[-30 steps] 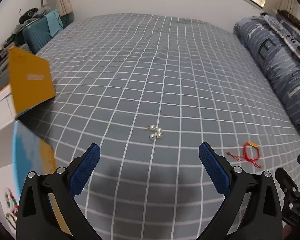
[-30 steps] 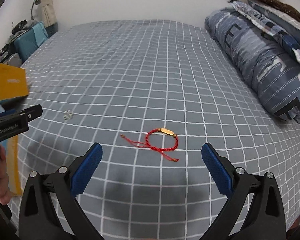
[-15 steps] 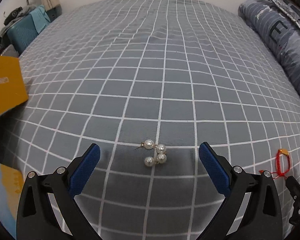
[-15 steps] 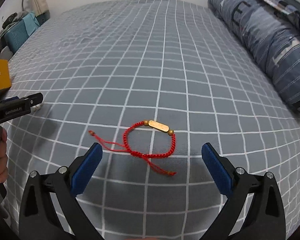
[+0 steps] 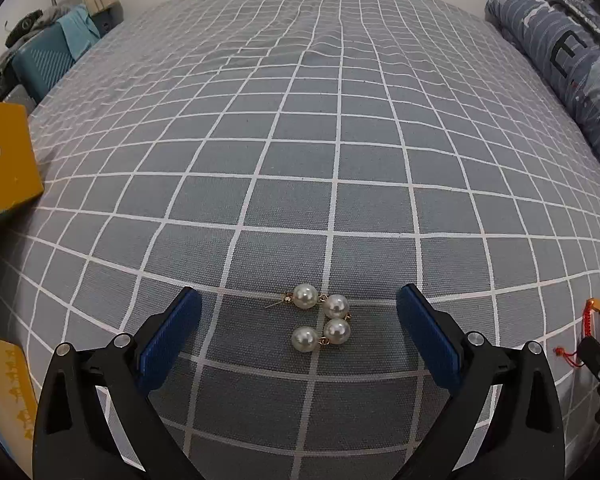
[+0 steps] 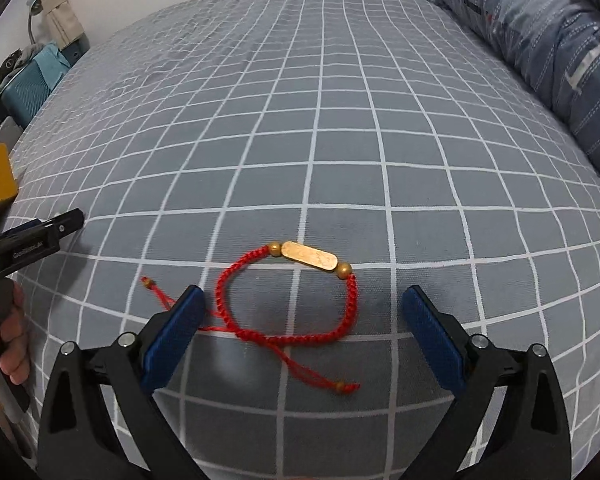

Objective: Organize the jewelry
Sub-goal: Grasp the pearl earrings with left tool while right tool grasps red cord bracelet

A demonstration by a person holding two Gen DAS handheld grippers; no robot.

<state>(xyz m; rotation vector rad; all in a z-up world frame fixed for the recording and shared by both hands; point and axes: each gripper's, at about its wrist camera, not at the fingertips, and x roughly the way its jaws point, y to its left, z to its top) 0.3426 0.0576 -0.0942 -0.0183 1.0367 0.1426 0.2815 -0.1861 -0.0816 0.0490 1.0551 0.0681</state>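
A pair of pearl drop earrings [image 5: 320, 318] lies on the grey checked bedsheet [image 5: 340, 160]. My left gripper [image 5: 298, 294] is open, low over the sheet, with the pearls between its blue pads and apart from both. A red cord bracelet [image 6: 309, 256] with a gold bar lies to the right of them. My right gripper [image 6: 303, 294] straddles the bracelet; its jaws are closing but stand wide, and neither pad presses the loop. The left pad covers part of the loose cord tail. The bracelet [image 5: 594, 316] also shows at the left wrist view's right edge.
A yellow box [image 5: 4, 168] sits at the bed's left edge, with another yellow and blue item [image 5: 4, 392] nearer me. A rolled blue striped duvet [image 5: 572, 64] lines the right side. A teal case [image 5: 48, 64] stands beyond the far left corner. A hand [image 6: 8, 344] holds the left gripper.
Both grippers have come down and forward toward the bed. The pearls and the bracelet now sit between the pads instead of ahead of them.
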